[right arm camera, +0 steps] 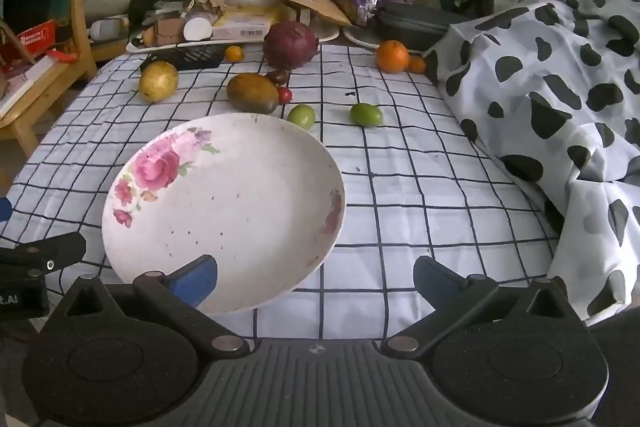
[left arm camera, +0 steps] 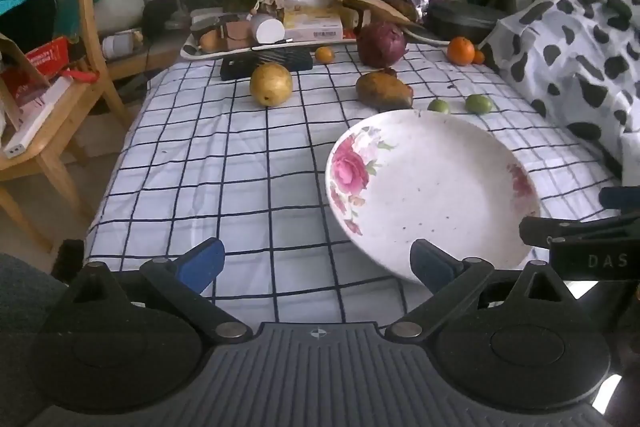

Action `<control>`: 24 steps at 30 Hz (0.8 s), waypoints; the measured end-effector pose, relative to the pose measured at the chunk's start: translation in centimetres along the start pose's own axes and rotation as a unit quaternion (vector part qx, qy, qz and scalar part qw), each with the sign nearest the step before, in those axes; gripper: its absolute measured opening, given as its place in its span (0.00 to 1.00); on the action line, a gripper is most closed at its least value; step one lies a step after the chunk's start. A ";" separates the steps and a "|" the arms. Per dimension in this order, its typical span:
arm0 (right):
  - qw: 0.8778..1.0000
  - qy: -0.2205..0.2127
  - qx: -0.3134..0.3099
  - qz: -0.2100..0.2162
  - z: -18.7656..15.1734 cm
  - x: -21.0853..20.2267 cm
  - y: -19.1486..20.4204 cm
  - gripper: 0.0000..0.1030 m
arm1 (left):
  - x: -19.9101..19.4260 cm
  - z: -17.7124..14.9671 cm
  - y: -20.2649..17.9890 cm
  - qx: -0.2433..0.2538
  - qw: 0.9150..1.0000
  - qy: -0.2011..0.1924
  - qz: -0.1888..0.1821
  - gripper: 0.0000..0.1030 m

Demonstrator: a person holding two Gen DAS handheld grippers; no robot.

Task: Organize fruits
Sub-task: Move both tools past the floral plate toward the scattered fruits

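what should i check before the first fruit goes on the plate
1. Left hand-held gripper open, nothing between fingers: ok.
2. Right hand-held gripper open, nothing held: ok.
3. Floral plate free of fruit: ok.
4. Plate lying flat on the checked tablecloth: cannot tell.
5. Two green fruits just behind the plate, apart from each other: ok.
6. Mango unobstructed: not ok, small red fruit touches it.

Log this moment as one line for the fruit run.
stage: start | left claw: open, empty | right claw: open, empty | plate: empty | fruit: loose on tablecloth
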State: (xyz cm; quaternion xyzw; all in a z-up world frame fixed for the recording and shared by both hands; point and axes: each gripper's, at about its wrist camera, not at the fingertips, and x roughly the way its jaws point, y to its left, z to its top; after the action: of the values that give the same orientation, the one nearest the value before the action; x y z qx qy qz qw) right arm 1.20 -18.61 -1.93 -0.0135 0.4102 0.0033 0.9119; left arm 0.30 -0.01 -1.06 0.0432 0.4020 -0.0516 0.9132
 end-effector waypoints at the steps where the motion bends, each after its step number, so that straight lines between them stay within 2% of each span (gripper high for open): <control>1: 1.000 -0.002 0.000 0.000 0.1 -0.1 -0.1 1.00 | -0.1 0.2 0.1 -0.003 1.000 0.001 -0.004 0.98; 5: 1.000 -0.006 -0.005 -0.013 0.5 -0.5 -0.3 1.00 | -0.8 0.8 0.0 -0.003 1.000 -0.003 -0.014 0.98; 15: 0.999 -0.004 -0.021 -0.040 1.1 -1.7 0.1 1.00 | -1.4 1.2 -0.2 0.018 1.000 -0.013 -0.012 0.98; 24: 0.999 -0.001 -0.012 -0.039 0.9 -1.4 0.0 1.00 | -1.2 1.2 -0.1 0.023 1.000 -0.020 -0.008 0.98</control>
State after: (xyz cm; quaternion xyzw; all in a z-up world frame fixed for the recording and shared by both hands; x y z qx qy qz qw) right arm 0.89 -18.55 -0.28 -0.0407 0.4084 -0.0277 0.9115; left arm 0.39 -0.16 0.63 0.0596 0.3827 -0.0685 0.9194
